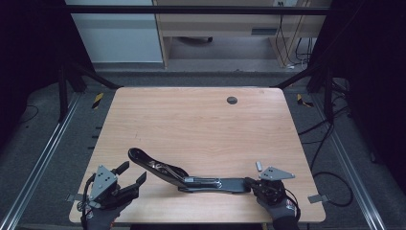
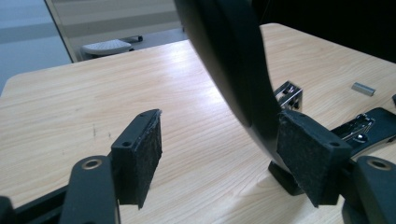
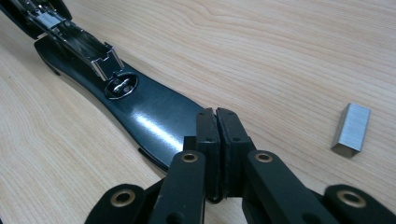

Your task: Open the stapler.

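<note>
On the near half of the wooden table (image 1: 201,124), a black stapler (image 1: 191,178) is seen swung fully open, its base lying flat towards the right and its upper arm slanting up and away to the left. At the stapler's right end, the right gripper (image 1: 250,184) is positioned low over the table edge; in the right gripper view its jaws are pressed together, pad against pad, with the tip of the glossy base (image 3: 154,121) directly in front of them, and whether the edge of the base is pinched cannot be told. Along the base, the metal staple channel (image 3: 77,44) is shown lying open. A small block of staples (image 3: 351,129) is seen on the bare wood just beside the right gripper, apart from the stapler. Near the left front corner, the left gripper (image 1: 134,173) is held with its jaws spread wide; no earlier picture is provided. In the left gripper view, the raised upper arm (image 2: 233,70) is shown curving between the two pads (image 2: 144,154), close to the right-hand pad, while the other pad stands clear of it. Beyond the far edge of the table, grey floor and pale furniture are visible.
</note>
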Action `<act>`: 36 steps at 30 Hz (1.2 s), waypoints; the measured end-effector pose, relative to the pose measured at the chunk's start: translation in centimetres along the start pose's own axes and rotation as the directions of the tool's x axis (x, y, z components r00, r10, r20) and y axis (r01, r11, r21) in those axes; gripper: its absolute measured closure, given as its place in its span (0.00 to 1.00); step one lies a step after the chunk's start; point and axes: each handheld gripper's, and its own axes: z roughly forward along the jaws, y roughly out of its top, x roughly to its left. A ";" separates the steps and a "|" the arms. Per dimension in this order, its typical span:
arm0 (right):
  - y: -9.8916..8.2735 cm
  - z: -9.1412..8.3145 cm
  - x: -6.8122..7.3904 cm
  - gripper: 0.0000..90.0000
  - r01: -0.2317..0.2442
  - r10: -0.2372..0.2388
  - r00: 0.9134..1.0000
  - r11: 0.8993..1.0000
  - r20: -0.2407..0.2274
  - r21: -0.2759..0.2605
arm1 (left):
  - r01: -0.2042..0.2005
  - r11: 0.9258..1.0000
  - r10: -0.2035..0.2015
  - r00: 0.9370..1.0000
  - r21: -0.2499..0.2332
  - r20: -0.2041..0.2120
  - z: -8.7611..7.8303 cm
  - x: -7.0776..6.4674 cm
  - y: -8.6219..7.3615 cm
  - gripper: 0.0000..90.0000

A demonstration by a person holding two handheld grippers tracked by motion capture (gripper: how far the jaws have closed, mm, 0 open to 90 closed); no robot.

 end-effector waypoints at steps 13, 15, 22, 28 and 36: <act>0.3 -0.8 -0.4 0.91 0.001 0.000 0.999 1.000 0.050 -0.017 | 0.027 0.997 -0.022 0.997 0.070 -0.073 0.4 2.2 -1.7 0.33; 0.4 -0.9 -0.6 0.90 0.006 -0.005 0.998 1.000 0.064 -0.019 | 0.042 0.996 -0.035 0.996 0.085 -0.084 0.7 2.7 -2.1 0.34; 0.7 -1.4 -1.9 0.86 -0.006 0.008 0.992 1.000 0.127 -0.009 | 0.070 0.991 -0.055 0.991 0.117 -0.126 1.3 4.1 -2.9 0.36; 0.9 -1.5 -2.8 0.82 -0.053 0.051 0.984 0.999 0.172 0.004 | 0.077 0.987 -0.055 0.987 0.141 -0.153 1.8 4.9 -3.4 0.37; 1.7 -1.0 -3.9 0.79 -0.055 0.051 0.968 0.998 0.244 0.007 | 0.077 0.984 -0.048 0.984 0.161 -0.172 2.2 5.3 -3.8 0.37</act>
